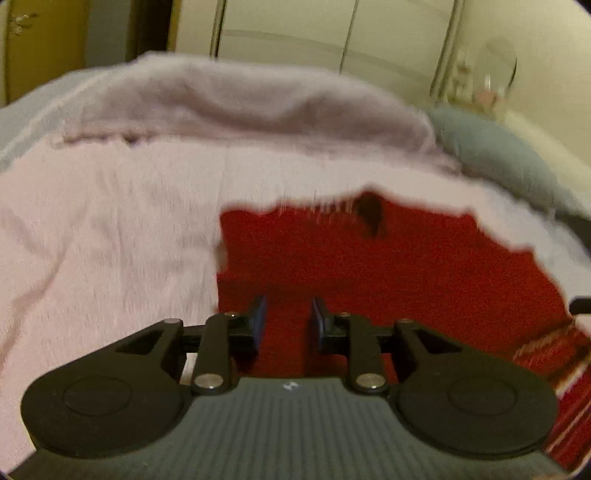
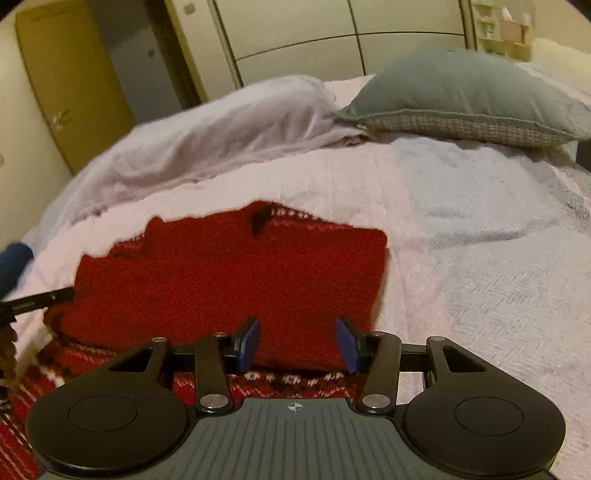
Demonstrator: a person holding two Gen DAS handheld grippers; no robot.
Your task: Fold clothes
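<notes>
A red knitted sweater [image 1: 388,266] lies folded on the pink bedspread [image 1: 110,221], with a red-and-white patterned band [image 2: 295,378] showing at its near edge. My left gripper [image 1: 289,306] hovers over the sweater's left part, its blue pads apart with only the red knit seen beyond the gap. My right gripper [image 2: 297,328] stands open over the near edge of the sweater [image 2: 229,269], with the folded edge lying below the wide gap and neither pad pressing on it. A black part of the left gripper [image 2: 37,299] shows at the left edge of the right wrist view.
A lilac blanket [image 2: 221,129] is bunched along the far side of the bed. A grey-green pillow [image 2: 461,85] with a checked underside lies at the far right. Pale wardrobe doors [image 2: 295,22] and a yellow door [image 2: 66,81] stand behind the bed.
</notes>
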